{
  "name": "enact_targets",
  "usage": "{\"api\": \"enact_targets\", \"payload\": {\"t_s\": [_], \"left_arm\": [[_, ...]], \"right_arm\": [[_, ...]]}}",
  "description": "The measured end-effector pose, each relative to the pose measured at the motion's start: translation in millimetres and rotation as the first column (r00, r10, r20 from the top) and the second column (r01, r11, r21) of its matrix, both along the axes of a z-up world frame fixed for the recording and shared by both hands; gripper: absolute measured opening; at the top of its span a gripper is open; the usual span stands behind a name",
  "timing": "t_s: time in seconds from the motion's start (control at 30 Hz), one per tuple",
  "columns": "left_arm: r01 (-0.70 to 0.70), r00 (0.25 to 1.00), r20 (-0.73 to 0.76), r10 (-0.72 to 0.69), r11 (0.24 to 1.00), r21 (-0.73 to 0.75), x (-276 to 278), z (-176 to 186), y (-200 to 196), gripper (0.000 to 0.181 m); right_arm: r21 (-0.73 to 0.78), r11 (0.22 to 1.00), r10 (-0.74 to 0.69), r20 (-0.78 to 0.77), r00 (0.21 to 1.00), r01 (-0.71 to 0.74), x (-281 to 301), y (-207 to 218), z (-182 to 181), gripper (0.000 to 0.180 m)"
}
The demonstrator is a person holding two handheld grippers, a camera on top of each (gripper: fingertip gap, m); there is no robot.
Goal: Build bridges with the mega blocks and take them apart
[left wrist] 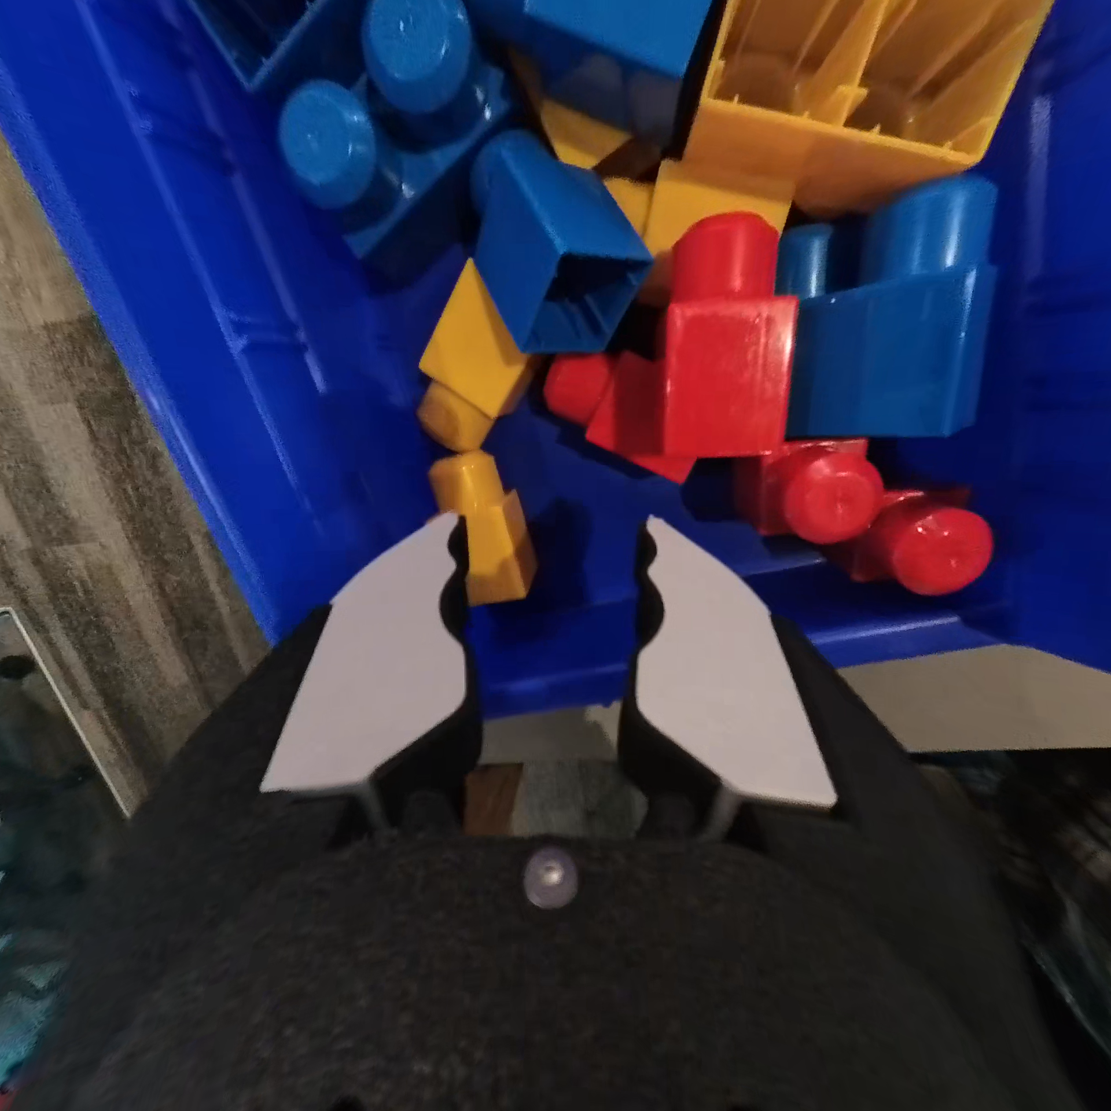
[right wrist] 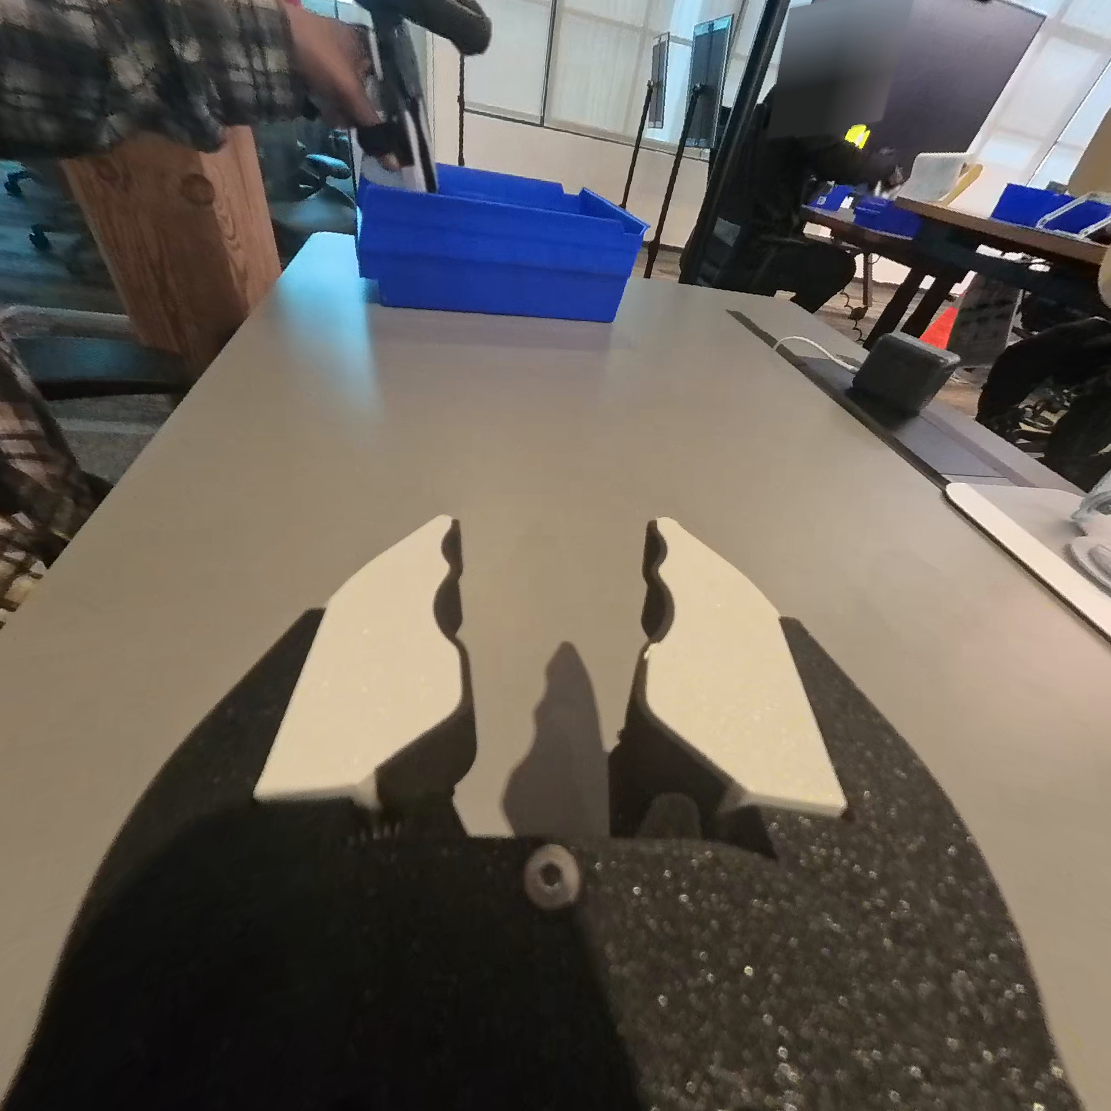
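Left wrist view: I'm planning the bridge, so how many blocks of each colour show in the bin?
Blue blocks: at least 4
Yellow blocks: at least 3
Red blocks: 3
Total: at least 10, some partly hidden

A grey tabletop [right wrist: 541, 421] stretches across a bright office. A dark grey boxy device [right wrist: 906, 374] with a white cable [right wrist: 808, 347] sits in a recessed strip along its right edge, and a pale flat mat [right wrist: 1022, 541] lies near the right edge closer in. A wood-grain cabinet [right wrist: 174, 240] stands beyond the far left corner. Well apart, a brown desk [right wrist: 992, 234] carries small blue trays [right wrist: 1028, 204], an orange cone [right wrist: 944, 327] on the floor near it. Grey wood-look flooring [left wrist: 90, 421] shows beside the tabletop.
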State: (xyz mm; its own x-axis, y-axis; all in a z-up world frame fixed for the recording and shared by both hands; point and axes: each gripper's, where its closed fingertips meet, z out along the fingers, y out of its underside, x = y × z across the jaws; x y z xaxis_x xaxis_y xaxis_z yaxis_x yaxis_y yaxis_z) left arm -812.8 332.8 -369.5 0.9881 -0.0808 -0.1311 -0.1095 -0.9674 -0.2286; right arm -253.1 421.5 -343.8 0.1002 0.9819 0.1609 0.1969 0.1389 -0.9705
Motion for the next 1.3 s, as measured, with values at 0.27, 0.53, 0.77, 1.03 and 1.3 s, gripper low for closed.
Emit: {"api": "enact_targets", "payload": {"t_s": [0.27, 0.53, 0.77, 1.03, 1.3], "left_arm": [[0.137, 0.988, 0.042, -0.146, 0.975, 0.176, 21, 27, 25, 0.052], [0.092, 0.982, 0.142, -0.122, 0.976, 0.198, 56, 25, 35, 0.051], [0.060, 0.994, 0.087, -0.063, 0.997, 0.037, 47, -12, 32, 0.058], [0.123, 0.990, 0.056, -0.127, 0.990, 0.073, 41, -9, 37, 0.037], [0.282, 0.778, 0.166, -0.607, 0.572, 0.770, 208, 147, 101, 0.036]], "right_arm": [[0.011, 1.000, -0.005, 0.002, 1.000, 0.005, 1, 0, 1, 0.057], [0.012, 1.000, 0.000, 0.006, 1.000, 0.000, -1, -1, 0, 0.057], [0.026, 1.000, -0.001, -0.002, 1.000, 0.001, 0, -3, 4, 0.056], [0.035, 0.999, -0.004, -0.019, 1.000, 0.004, 2, -3, 7, 0.053], [0.021, 1.000, 0.018, -0.218, 0.976, -0.013, -15, 15, 79, 0.056]]}}
